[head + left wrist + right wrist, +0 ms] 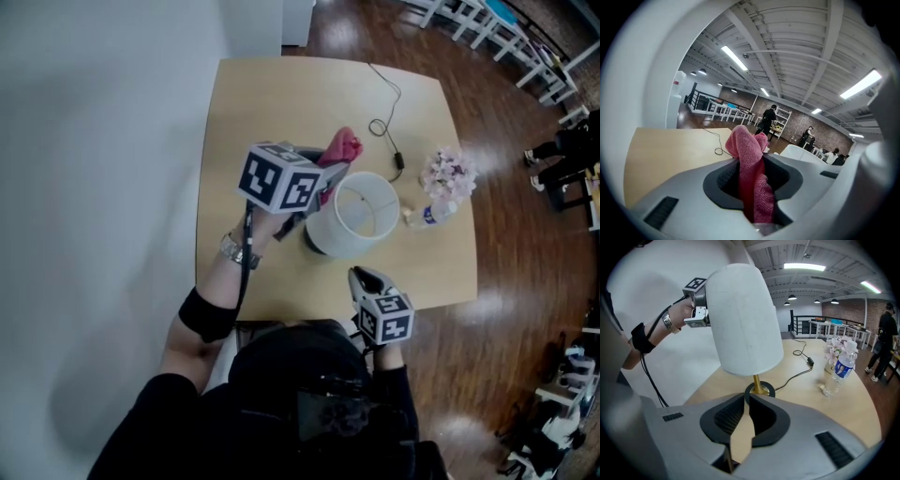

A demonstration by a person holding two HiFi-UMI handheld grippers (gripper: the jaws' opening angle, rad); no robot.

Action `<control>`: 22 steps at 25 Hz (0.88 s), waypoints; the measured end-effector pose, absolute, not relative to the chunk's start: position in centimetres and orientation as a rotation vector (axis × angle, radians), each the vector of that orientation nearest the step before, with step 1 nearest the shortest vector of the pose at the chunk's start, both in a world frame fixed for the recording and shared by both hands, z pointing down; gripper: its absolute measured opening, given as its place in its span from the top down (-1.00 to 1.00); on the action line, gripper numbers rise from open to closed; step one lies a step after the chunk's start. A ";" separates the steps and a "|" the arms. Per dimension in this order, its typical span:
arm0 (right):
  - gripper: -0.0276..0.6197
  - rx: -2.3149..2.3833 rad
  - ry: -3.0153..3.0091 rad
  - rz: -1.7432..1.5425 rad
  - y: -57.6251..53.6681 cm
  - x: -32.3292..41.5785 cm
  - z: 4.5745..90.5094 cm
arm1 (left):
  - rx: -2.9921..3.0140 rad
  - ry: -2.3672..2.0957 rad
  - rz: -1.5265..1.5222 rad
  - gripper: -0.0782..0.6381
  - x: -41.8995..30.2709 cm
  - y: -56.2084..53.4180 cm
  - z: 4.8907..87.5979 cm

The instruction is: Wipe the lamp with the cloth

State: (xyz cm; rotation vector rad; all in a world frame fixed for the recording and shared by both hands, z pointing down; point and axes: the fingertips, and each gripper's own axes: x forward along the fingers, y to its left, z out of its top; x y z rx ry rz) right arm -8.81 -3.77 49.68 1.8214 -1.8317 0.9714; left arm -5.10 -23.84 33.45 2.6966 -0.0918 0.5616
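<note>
Head view and both gripper views of a person at a pale wooden tabletop [272,94].

**Lamp.** The table lamp [361,217] stands upright near the tabletop's front middle. It has a white drum shade, a brass stem and a dark round base.

**Left gripper.** The left gripper [330,172] is raised just beside the shade's upper left side. Its fingers [717,180] are clamped on a pink cloth [749,152]. The cloth runs up between the pads and bunches in a fold above the fingertips. In the head view that fold lies at the far left of the shade's rim. Whether it touches the shade cannot be told.

**Right gripper.** The right gripper [746,398] is held low at the tabletop's near edge and aimed at the lamp's base. Its fingers are drawn together at the tips and hold nothing. Bare tabletop shows through the slit behind them.

**Other items.** A black cord [384,103] with an inline switch trails from the lamp across the far half of the tabletop. To the lamp's right a bunch of pale pink flowers [448,173] stands just beside a plastic water bottle [427,216]. The hand carrying the left gripper has a wristwatch [239,249].
</note>
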 end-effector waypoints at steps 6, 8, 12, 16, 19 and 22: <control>0.78 1.811 -1.831 0.984 -3.5 -8.6 50.2 | 2.623 -0.154 0.652 0.46 -6.2 -24.7 38.8; 0.78 1.807 -1.830 0.984 -3.4 -8.6 50.2 | 2.588 -0.176 0.695 0.46 -6.7 -25.0 41.0; 0.78 1.799 -1.830 0.989 -3.3 -8.6 50.1 | 2.507 -0.232 0.772 0.46 -8.2 -25.6 45.6; 0.78 1.790 -1.829 0.989 -3.3 -8.6 50.0 | 2.429 -0.255 0.855 0.46 -9.7 -25.4 50.0; 0.78 1.786 -1.835 0.979 -3.5 -8.7 49.7 | 2.412 -0.289 0.843 0.46 -10.7 -25.2 50.6; 0.78 1.791 -1.838 0.970 -3.4 -8.6 49.6 | 2.449 -0.367 0.734 0.46 -12.0 -25.7 47.3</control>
